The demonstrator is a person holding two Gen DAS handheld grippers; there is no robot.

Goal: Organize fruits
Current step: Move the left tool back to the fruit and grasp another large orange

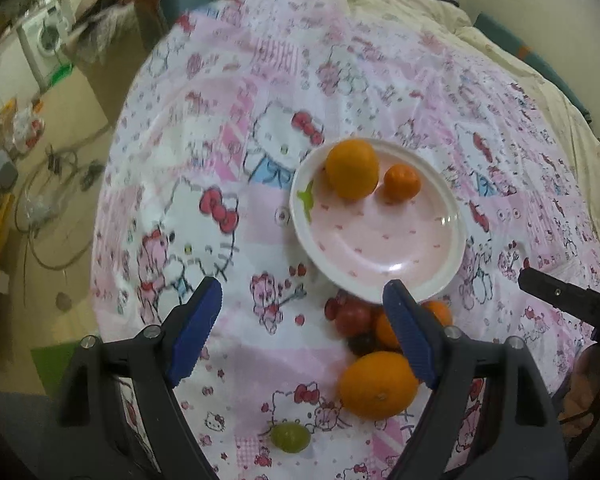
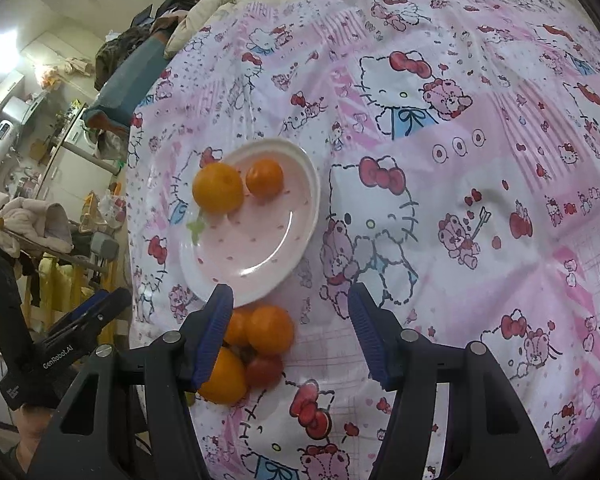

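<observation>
Two fruits on the plate, the rest heaped just in front of it.

The pink plate (image 1: 380, 236) holds a big orange (image 1: 352, 168) and a small one (image 1: 402, 182); both the left hand-held gripper (image 1: 302, 332) and right hand-held gripper (image 2: 290, 332) hang wide open, empty, over the cartoon-print cloth (image 2: 460, 200).

This is a home, a lived-in room that seems to serve as both bedroom and utility space. A bed with a pink cartoon-cat sheet (image 1: 284, 92) fills most of both views, with a cream quilt (image 1: 404, 4) bunched at 12 o'clock. At 10 o'clock in the left wrist view stands a washing machine (image 1: 44, 40), with cables (image 1: 52, 184) on the floor at 9 o'clock, and clothes (image 2: 32, 220) hang at 9 o'clock in the right wrist view.
</observation>
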